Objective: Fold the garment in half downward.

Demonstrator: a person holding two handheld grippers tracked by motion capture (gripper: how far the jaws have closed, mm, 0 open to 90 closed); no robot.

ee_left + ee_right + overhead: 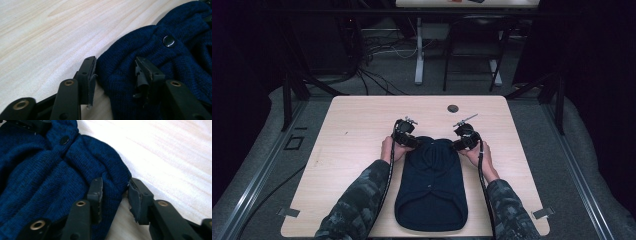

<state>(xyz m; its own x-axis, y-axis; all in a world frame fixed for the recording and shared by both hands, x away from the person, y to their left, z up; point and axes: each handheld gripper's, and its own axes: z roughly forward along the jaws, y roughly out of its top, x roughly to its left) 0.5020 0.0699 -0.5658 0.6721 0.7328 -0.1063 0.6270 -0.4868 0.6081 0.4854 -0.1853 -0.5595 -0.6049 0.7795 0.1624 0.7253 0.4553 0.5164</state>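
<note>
A navy knitted garment (pixel 432 185) lies flat on the light wood table (pixel 362 125), its narrower end pointing away from me. My left gripper (pixel 414 143) is at its far left corner and my right gripper (pixel 458 144) at its far right corner. In the left gripper view the left gripper (pixel 116 75) is open, and the garment's (pixel 140 50) rounded edge lies between the jaws, near a dark button (pixel 169 40). In the right gripper view the right gripper (pixel 116 195) is open too, straddling the garment's (pixel 50 175) edge; a button (pixel 64 140) shows farther off.
A small dark round grommet (pixel 453 108) sits in the tabletop beyond the grippers. Bare wood stretches to the left, right and far side of the garment. Metal clips (pixel 289 212) mark the front corners. Beyond the table are cables and another table's legs (pixel 419 55).
</note>
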